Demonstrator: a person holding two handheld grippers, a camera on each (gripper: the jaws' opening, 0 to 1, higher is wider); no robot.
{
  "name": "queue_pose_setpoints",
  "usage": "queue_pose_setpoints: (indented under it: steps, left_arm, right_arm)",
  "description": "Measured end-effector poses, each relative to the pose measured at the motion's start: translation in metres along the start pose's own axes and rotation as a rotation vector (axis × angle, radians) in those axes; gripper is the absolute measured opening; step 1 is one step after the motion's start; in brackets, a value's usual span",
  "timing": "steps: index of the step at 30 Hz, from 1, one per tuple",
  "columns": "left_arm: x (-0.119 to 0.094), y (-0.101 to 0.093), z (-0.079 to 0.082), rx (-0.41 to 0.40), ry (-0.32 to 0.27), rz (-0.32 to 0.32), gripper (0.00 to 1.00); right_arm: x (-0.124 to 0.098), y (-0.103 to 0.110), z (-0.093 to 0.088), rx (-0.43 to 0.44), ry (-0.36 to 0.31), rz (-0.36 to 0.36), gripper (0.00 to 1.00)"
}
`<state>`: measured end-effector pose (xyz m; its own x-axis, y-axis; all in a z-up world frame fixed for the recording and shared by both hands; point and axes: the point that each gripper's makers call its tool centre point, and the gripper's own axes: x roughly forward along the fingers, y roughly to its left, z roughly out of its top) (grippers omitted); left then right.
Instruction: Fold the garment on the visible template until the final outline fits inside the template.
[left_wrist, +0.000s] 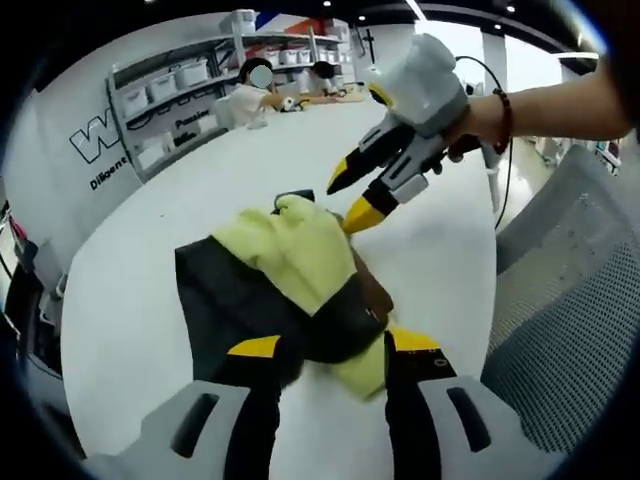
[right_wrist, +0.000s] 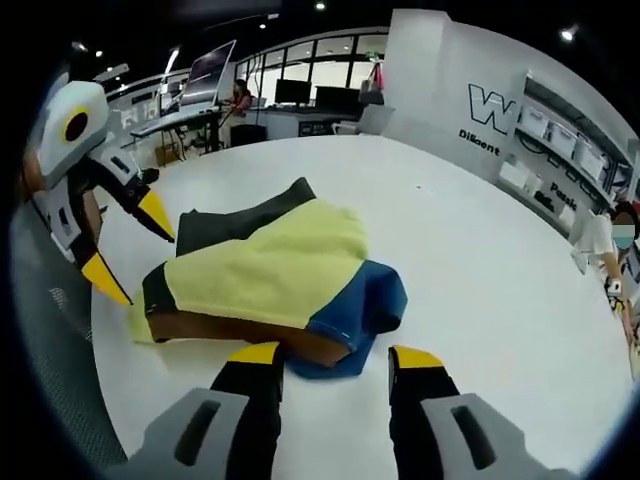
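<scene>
— White tabletop (right_wrist: 480, 260), broad and round-edged, carries everything. What lies on it?

— One garment (right_wrist: 270, 270), bunched in a loose heap: pale yellow cloth on top, black and brown panels under it, and a blue part at the side nearest the right gripper. In the left gripper view the same garment (left_wrist: 290, 270) shows its yellow and black sides, with a strip of brown at the far edge.

— Where is it against the grippers?

— Just ahead of both. The right gripper (right_wrist: 325, 360) has its yellow-tipped jaws set wide apart, clasping nothing, with the blue edge lying right in front of the gap. The left gripper (left_wrist: 335, 350) also has its jaws spread; cloth lies between the tips, but whether they pinch it I cannot tell.

— Is either one seen from across?

— Yes. The right gripper (left_wrist: 350, 195), held by a hand (left_wrist: 475, 125) with a dark bead bracelet, hangs tips-down beside the far edge of the yellow cloth. The left gripper (right_wrist: 125, 250) stands parted at the heap's other end.

— Anything off the table?

— A grey mesh chair back (left_wrist: 570, 300) beside the table.
</scene>
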<state>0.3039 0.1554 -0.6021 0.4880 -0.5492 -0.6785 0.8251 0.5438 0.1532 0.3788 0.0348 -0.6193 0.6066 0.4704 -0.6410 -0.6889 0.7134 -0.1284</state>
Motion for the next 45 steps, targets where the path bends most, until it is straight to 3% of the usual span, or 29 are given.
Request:
queue_pose_setpoints:
  steps: [6, 13, 15, 19, 24, 32, 39, 45]
  left_arm:
    - [0.011, -0.002, -0.005, 0.028, 0.017, -0.006, 0.35]
    - [0.017, -0.001, -0.008, -0.026, 0.021, -0.015, 0.28]
    - [0.015, 0.001, -0.006, -0.040, 0.014, -0.017, 0.23]
    - [0.013, 0.005, -0.003, -0.169, -0.018, -0.038, 0.15]
    - [0.010, 0.007, -0.002, -0.186, -0.031, -0.032, 0.07]
    - [0.002, 0.005, 0.008, -0.199, -0.066, -0.038, 0.05]
    - [-0.023, 0.012, 0.021, -0.192, -0.102, -0.042, 0.04]
    - [-0.048, 0.022, 0.030, -0.196, -0.115, -0.018, 0.04]
  right_arm:
    - [0.004, 0.003, -0.002, 0.025, -0.016, 0.011, 0.27]
    - [0.008, 0.006, -0.003, 0.085, -0.045, 0.014, 0.15]
    - [0.007, 0.007, -0.003, 0.098, -0.052, 0.026, 0.07]
    - [0.005, 0.003, -0.002, 0.100, -0.053, 0.021, 0.01]
    - [-0.002, 0.001, 0.001, 0.108, -0.059, 0.007, 0.00]
    - [-0.016, 0.003, 0.008, 0.099, -0.073, 0.001, 0.00]
    - [-0.037, 0.010, 0.022, 0.050, -0.094, 0.005, 0.00]
    - [-0.059, 0.018, 0.043, 0.060, -0.157, 0.022, 0.00]
